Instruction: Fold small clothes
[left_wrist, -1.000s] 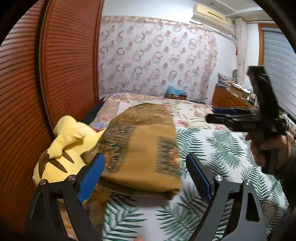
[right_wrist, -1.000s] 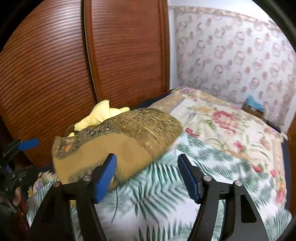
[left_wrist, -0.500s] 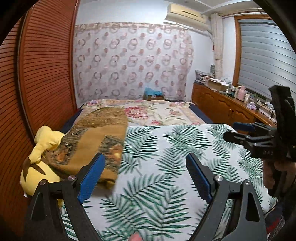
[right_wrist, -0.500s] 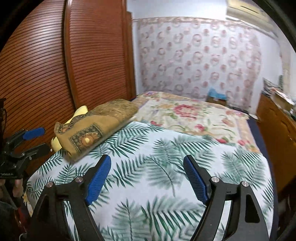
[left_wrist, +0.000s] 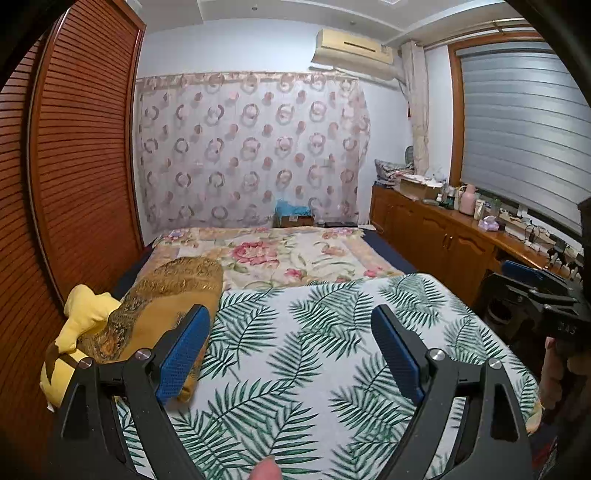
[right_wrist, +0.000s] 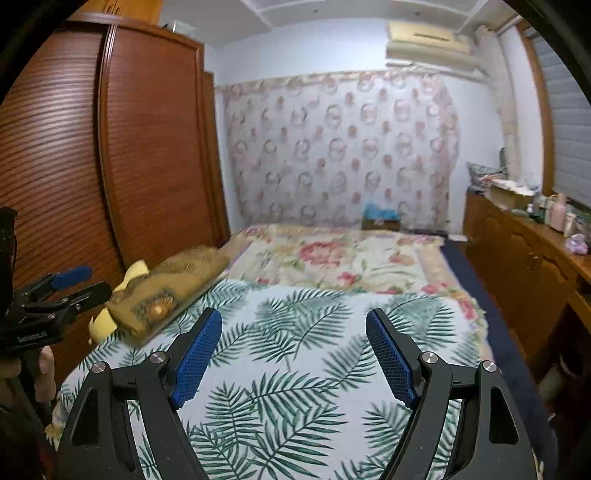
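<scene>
One folded brown garment (left_wrist: 162, 306) lies at the bed's (left_wrist: 332, 332) left edge, no unfolded clothes show, and both the left tool (left_wrist: 291, 354) and right tool (right_wrist: 293, 356) stand apart, empty

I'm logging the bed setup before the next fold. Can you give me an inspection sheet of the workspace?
Surface: bed with a palm-leaf sheet in front and a floral blanket behind it; the middle is bare.
Job's things: folded brown cloth at the sheet's left edge, lying on a yellow plush toy.
Clutter: bottles and boxes on the sideboard to the right.
Grippers: left gripper and right gripper both above the sheet, jaws open, nothing between them; the right's jaws have just been opening.
Cables: some on the sideboard's near end.
Surroundings: slatted wardrobe, curtain, air conditioner, window blind.
</scene>
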